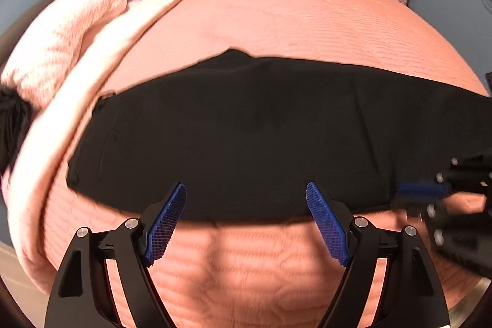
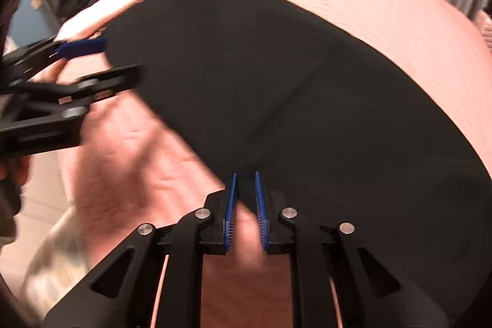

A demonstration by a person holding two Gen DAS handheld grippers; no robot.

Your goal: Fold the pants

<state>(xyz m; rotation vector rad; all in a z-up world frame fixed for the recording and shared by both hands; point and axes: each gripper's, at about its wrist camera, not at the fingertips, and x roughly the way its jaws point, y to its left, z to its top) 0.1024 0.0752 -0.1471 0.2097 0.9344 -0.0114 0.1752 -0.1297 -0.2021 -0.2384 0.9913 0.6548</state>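
Black pants [image 1: 246, 128] are spread flat across a pink quilted bedspread [image 1: 276, 17], with a paler pink blanket [image 1: 55, 51] bunched beyond their far end. At the pants' near edge the left gripper [image 1: 246, 199] is held with its 2 blue pads wide apart, nothing being gripped between them. Further along that same edge, the right gripper [image 2: 246, 183] is seen with its jaws nearly closed, pinching the black fabric.

No legible text, labels or signs.
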